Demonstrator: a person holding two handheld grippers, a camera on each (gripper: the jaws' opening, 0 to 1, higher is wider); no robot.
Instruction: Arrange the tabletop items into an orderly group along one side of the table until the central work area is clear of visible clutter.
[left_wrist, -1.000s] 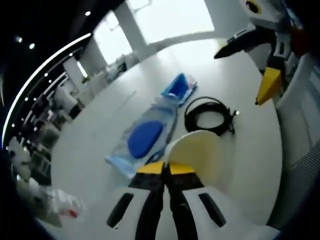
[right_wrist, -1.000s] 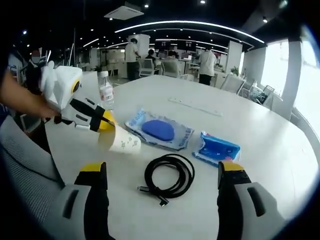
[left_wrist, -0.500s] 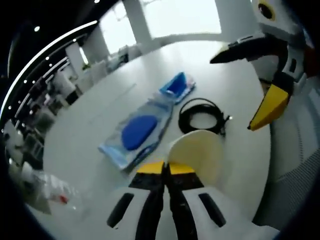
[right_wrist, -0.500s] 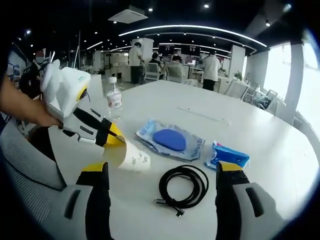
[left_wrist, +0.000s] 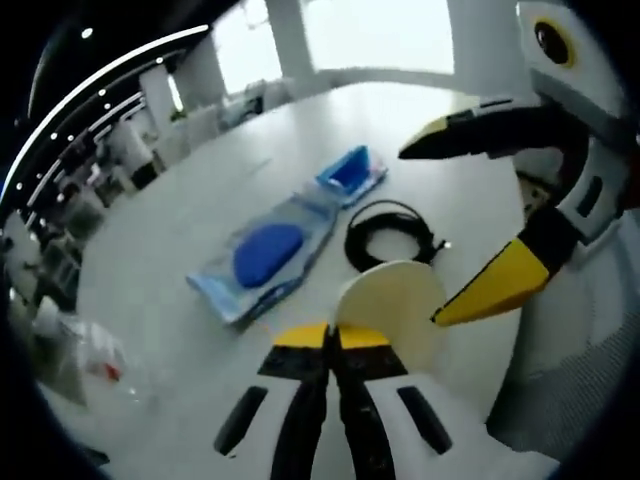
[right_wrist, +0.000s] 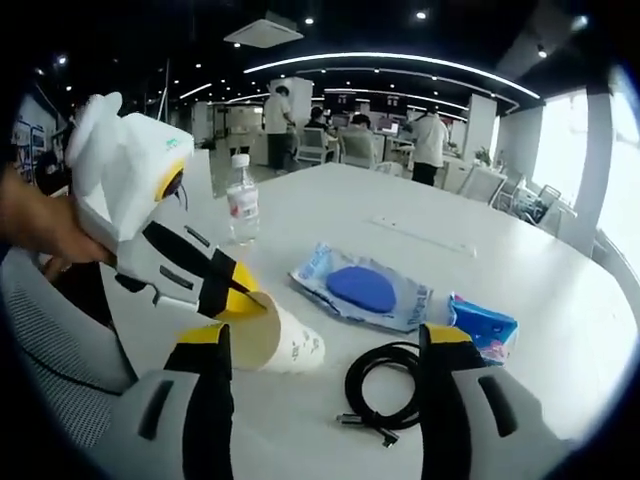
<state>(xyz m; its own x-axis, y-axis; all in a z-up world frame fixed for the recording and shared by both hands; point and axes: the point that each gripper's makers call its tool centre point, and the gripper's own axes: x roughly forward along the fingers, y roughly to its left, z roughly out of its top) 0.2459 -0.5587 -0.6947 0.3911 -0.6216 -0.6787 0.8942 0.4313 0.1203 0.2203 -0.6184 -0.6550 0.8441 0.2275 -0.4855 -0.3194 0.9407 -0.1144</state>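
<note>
My left gripper (left_wrist: 331, 338) is shut on the rim of a cream paper cup (left_wrist: 392, 308), which is tipped on its side. In the right gripper view the same left gripper (right_wrist: 245, 298) holds the paper cup (right_wrist: 290, 346) low over the white table (right_wrist: 330, 215), held by a person's hand. My right gripper (right_wrist: 328, 340) is open, its jaws standing either side of the cup and close to it. In the left gripper view the right gripper (left_wrist: 432, 230) comes in from the right, open. Beyond lie a coiled black cable (right_wrist: 385, 385), a bagged blue mouse (right_wrist: 365, 290) and a blue pack (right_wrist: 487, 326).
A plastic water bottle (right_wrist: 242, 212) stands on the far left of the table, with a thin white strip (right_wrist: 410, 228) farther back. A mesh chair (right_wrist: 50, 360) sits at the near edge. People stand among desks in the background.
The two grippers have come closer together: the held cup now sits between my right gripper's open jaws. The bottle, mouse bag, pack and cable lie as before.
</note>
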